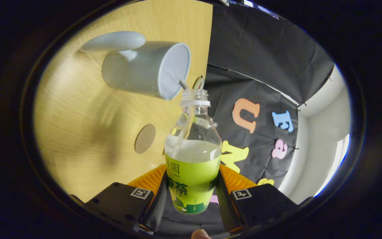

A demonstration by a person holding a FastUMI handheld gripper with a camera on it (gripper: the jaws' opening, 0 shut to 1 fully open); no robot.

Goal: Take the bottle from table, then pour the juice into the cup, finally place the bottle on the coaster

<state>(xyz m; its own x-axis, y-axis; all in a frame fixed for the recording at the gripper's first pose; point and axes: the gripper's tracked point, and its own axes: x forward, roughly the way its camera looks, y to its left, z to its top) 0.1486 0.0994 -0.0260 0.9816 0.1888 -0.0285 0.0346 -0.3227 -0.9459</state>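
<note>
The gripper point(191, 192) is clamped with both fingers on the labelled body of the clear plastic bottle with the green wrap point(192, 156), tipped so its open neck meets the rim of the pale grey ceramic cup point(138, 68). To pour well, I would keep the mouth over the cup's opening and tilt slowly. The round brown coaster point(145, 138) lies on the light wooden table point(88, 132), off to the side nearer the fingers.

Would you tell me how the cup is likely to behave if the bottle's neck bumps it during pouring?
The cup looks like a rigid, glazed mug with a handle, so it would probably slide on the smooth wooden table rather than flex. The bottle, clamped in the gripper, has its open mouth at the rim; a push there might tip it.
</note>
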